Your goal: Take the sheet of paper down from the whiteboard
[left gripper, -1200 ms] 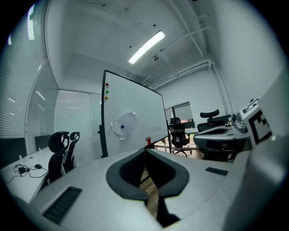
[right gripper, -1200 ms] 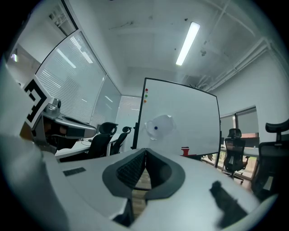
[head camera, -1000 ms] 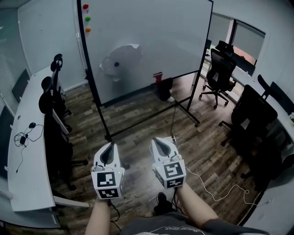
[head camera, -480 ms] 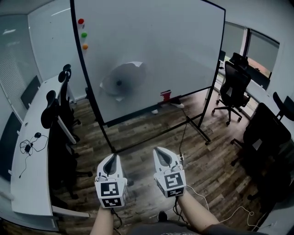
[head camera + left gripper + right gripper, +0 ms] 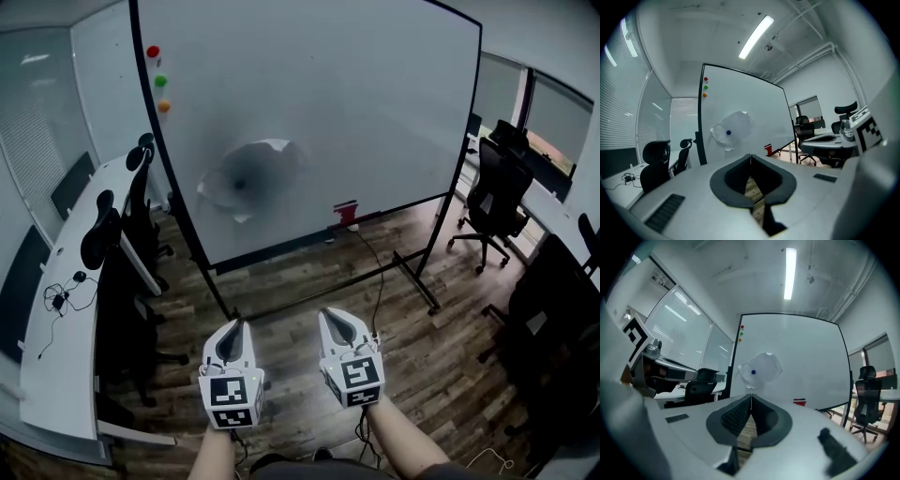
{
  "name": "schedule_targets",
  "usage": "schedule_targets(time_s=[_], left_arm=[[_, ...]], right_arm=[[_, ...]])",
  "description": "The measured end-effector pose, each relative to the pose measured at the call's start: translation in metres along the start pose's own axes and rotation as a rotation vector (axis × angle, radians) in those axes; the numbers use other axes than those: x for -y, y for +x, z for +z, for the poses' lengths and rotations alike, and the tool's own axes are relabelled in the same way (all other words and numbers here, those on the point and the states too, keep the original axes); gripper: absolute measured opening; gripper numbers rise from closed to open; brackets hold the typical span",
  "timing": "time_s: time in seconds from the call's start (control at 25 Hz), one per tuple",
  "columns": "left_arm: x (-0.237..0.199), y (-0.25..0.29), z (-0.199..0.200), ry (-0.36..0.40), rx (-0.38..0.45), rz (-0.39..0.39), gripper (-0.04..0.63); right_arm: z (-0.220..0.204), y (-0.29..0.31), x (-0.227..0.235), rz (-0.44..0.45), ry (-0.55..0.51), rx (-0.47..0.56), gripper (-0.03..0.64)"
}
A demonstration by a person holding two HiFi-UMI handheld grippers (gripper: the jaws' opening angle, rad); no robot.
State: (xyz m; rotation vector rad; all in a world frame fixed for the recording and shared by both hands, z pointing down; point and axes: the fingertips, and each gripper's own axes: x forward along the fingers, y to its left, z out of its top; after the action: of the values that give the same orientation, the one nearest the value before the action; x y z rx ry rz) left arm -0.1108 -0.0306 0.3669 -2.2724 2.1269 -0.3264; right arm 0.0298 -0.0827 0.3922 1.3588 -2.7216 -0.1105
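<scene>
Head view: left gripper and right gripper side by side at 6 o'clock, well apart from whiteboard. Crumpled sheet of paper on board at 11 o'clock, below red, green, orange magnets.
Left gripper view: jaws together, nothing between; paper at 12 o'clock, pinned by blue magnet.
Right gripper view: jaws together, nothing between; paper at 12 o'clock.

Dim ceiling-tube light, fisheye-warped edges

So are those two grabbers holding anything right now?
No, nothing. The left gripper and the right gripper both have shut, empty jaws; the paper hangs on the whiteboard ahead.
</scene>
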Motion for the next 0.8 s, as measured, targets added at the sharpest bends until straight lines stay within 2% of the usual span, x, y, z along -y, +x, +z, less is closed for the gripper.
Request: schedule_targets(time_s=[0.28,0.44,0.56,0.8], left_arm=[[-0.007,0.041,0.006,0.006,-0.007,-0.024,0.014],[-0.017,0.072,0.006,0.008,-0.003,-0.047,0.014],[-0.033,0.098,0.004,0.011,-0.003,-0.065,0.014],[-0.066,0.150,0.007,0.015,0.003,-0.096,0.014]], right_arm=[[-0.008,0.033,0.020,-0.023,0.031,-0.025,0.021],[-0.001,0.055,0.024,-0.024,0.026,0.009,0.023],[0.008,0.082,0.028,-0.033,0.032,0.051,0.023],[0.006,0.144,0.035,-0.057,0.022,0.027,0.023]])
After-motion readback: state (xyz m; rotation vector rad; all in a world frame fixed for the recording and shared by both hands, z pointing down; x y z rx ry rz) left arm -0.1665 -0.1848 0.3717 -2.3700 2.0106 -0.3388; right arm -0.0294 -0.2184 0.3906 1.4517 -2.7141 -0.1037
